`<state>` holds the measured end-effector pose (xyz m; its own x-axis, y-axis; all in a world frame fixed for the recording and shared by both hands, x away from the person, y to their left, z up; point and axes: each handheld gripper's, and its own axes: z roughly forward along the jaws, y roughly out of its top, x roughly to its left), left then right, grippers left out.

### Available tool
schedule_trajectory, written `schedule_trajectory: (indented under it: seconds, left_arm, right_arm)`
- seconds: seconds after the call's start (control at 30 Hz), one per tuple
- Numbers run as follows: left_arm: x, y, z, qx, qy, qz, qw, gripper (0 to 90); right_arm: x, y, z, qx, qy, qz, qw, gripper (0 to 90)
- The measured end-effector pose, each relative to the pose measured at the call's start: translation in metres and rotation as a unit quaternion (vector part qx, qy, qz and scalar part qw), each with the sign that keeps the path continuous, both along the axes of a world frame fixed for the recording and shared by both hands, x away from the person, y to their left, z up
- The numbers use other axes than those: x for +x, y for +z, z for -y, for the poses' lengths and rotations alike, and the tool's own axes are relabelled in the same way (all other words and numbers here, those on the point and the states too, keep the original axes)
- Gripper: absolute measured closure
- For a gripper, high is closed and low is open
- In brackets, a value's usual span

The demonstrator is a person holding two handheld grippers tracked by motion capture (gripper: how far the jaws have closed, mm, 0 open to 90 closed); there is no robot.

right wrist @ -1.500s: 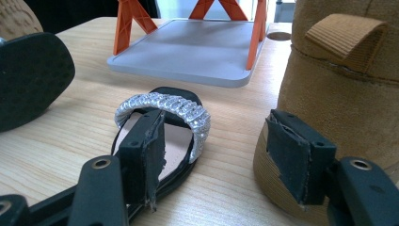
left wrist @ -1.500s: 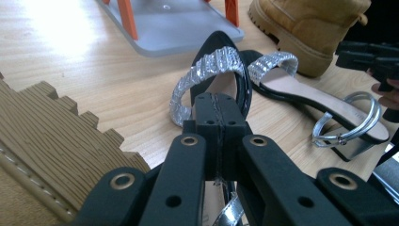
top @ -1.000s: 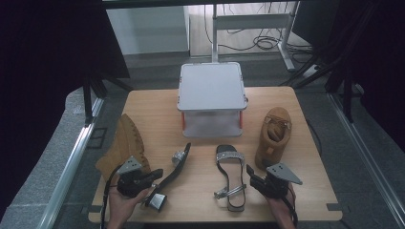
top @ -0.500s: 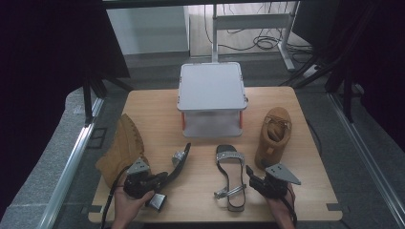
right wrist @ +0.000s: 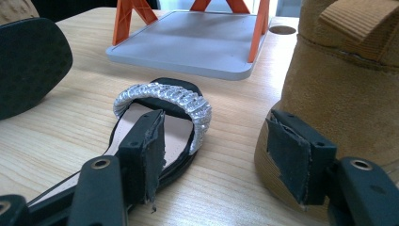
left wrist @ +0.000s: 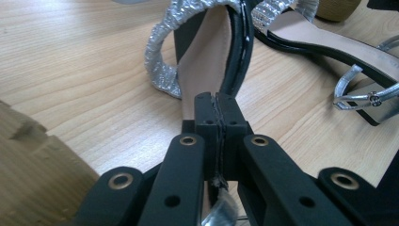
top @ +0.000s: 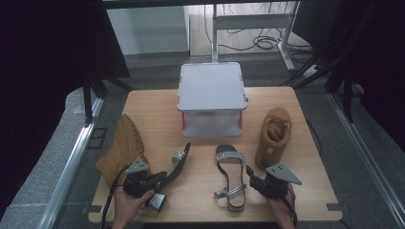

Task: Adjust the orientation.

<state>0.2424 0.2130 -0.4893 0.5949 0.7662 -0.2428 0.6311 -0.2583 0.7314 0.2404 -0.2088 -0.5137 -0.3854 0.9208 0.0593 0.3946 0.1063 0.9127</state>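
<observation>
A black sandal with a silver strap [top: 176, 164] [left wrist: 207, 52] stands tipped on its edge left of the table's middle. My left gripper [top: 161, 179] [left wrist: 217, 101] is shut on a thin part at its rear. A matching second sandal [top: 229, 181] [right wrist: 174, 99] lies flat at the centre front. My right gripper [top: 253, 177] [right wrist: 219, 134] hovers open just behind that sandal's heel. One of its jaws is over the insole and the other stands in front of the upright tan boot [top: 273, 133] [right wrist: 339, 84], and they grip nothing.
A second tan boot [top: 122, 148] [left wrist: 28, 165] lies on its side at the left edge, close to my left hand. A grey two-tier rack with orange legs [top: 210, 88] [right wrist: 188, 42] stands at the back centre. Bare wood lies between the rack and the sandals.
</observation>
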Motion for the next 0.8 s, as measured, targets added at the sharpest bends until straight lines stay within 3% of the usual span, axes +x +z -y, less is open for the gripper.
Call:
schedule_trajectory:
  seconds: [0.8]
  left_arm:
    - [-0.001, -0.003, 0.017, 0.002, -0.019, -0.006, 0.9998, 89.2]
  right_arm:
    - [0.0, -0.001, 0.002, -0.004, -0.002, 0.001, 1.0, 38.0]
